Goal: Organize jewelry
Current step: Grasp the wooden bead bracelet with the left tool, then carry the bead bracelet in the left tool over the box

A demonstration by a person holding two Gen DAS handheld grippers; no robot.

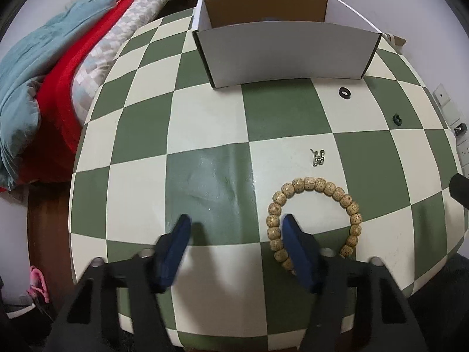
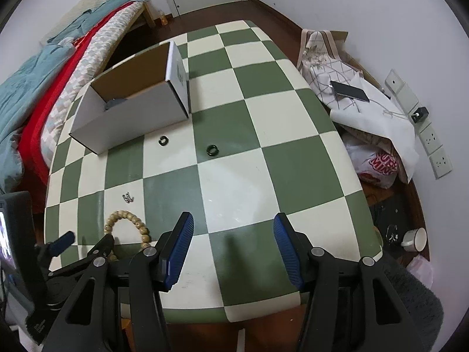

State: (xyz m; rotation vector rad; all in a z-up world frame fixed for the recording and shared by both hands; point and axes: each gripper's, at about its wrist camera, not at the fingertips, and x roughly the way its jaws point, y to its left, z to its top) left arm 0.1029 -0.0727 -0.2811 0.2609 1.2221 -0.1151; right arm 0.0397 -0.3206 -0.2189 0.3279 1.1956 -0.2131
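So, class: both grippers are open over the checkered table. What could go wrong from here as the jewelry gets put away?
1. The left gripper has one finger inside the beaded bracelet; closing may drag it rather than grip it.
2. The small H-shaped earring lies flat, so fingers could skid over it.
3. The two black rings could roll if nudged toward the white cardboard box.

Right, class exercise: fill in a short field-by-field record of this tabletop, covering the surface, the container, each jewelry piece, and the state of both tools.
surface: green-and-cream checkered table
container: open white cardboard box, at the far side of the table
bracelet: tan beaded bracelet, flat on the table, one left finger inside its loop
earring: small H-shaped stud, lying between bracelet and box
rings: two dark rings, loose near the box
left tool: open, holding nothing
right tool: open, holding nothing
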